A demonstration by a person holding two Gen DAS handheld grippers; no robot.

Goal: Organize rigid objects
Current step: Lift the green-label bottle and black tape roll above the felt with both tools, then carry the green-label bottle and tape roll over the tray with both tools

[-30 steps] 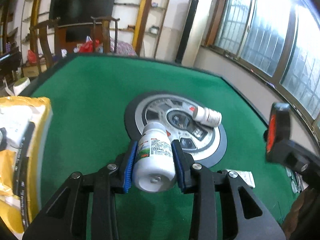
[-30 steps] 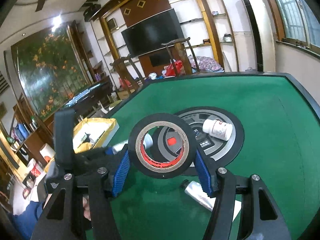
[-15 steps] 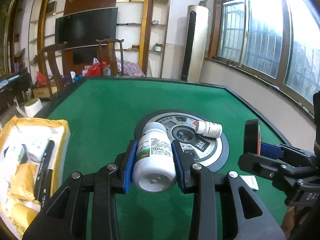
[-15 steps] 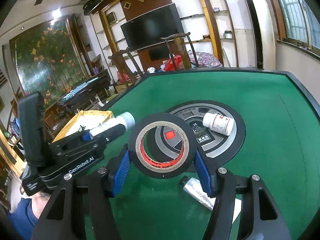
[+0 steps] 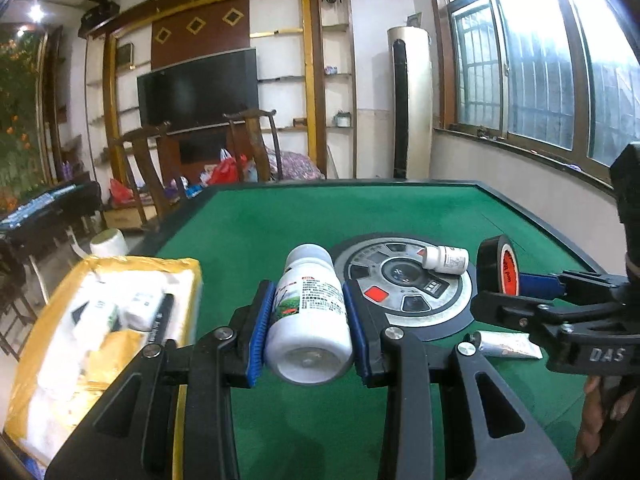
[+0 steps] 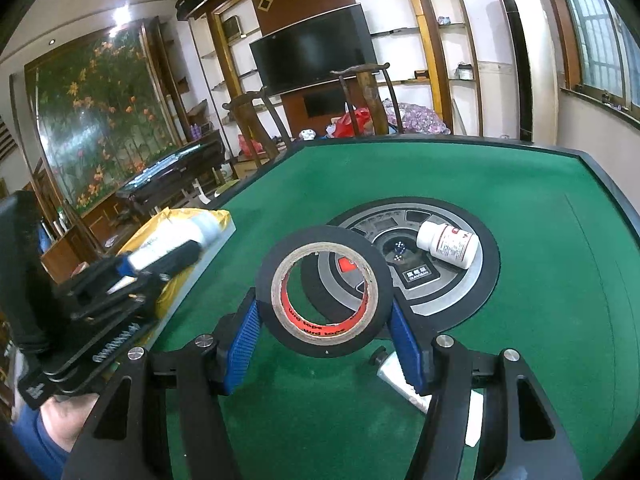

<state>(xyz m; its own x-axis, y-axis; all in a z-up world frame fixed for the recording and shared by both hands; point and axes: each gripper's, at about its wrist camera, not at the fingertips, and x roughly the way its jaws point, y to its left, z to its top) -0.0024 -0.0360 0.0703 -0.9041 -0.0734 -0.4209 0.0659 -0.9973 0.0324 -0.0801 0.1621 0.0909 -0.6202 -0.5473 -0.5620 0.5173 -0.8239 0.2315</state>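
My left gripper is shut on a large white pill bottle with a green label, held lying along the fingers above the green table. My right gripper is shut on a black roll of tape with a red inner core, held upright; it also shows in the left wrist view. A small white bottle lies on its side on the round centre console. A silver tube lies on the felt near the console.
A yellow-lined box with several white packages and a black pen stands at the table's left edge. The left gripper shows blurred in the right wrist view. Chairs stand beyond the far edge.
Both grippers have lifted and levelled, so more of the room shows. The left gripper has swung left toward the yellow box. Both keep their grip.
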